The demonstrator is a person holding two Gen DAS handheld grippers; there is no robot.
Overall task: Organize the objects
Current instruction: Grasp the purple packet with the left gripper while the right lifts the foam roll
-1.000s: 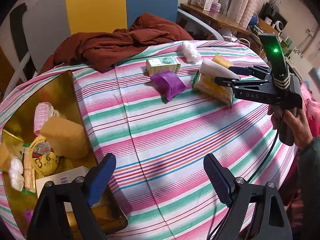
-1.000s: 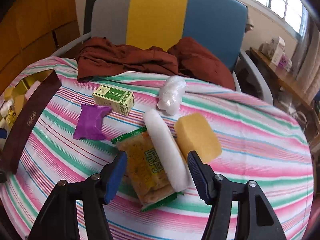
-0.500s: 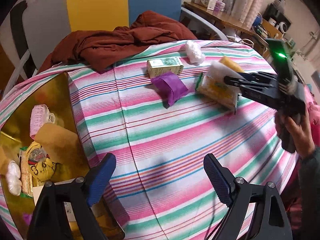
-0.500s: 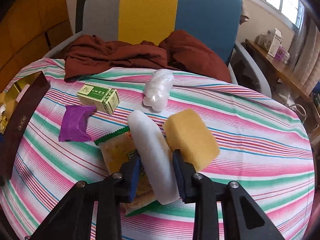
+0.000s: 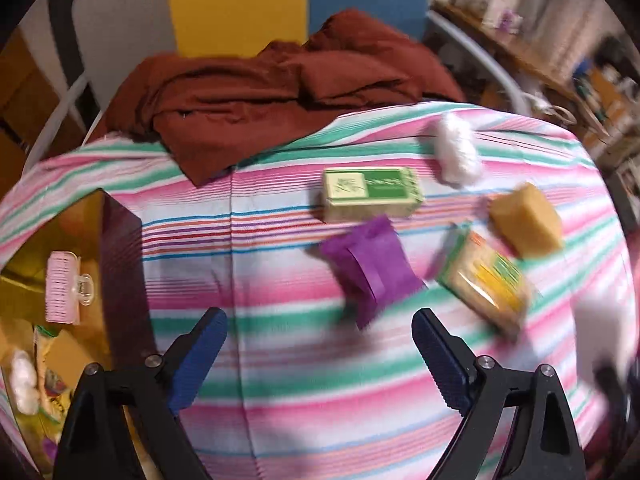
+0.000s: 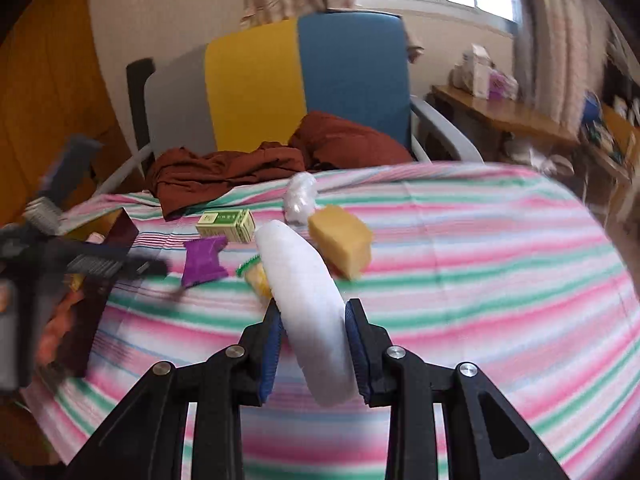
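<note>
Right wrist view: right gripper [image 6: 313, 344] fingers clamping one white roll [image 6: 308, 300]. Left gripper [image 5: 320, 354] fingers spreading wide, holding nothing; one purple packet [image 5: 370, 266] lying just ahead.

On the striped tablecloth [image 5: 280, 380] lay one green box [image 5: 372, 195], one purple packet [image 5: 370, 268], one yellow sponge [image 5: 526, 220], one biscuit pack [image 5: 486, 280] and one white wad [image 5: 456, 154]. One white roll [image 6: 310, 300] sat at lower centre. At left stood one gold box [image 5: 124, 264] with one pink clip [image 5: 62, 288].
</note>
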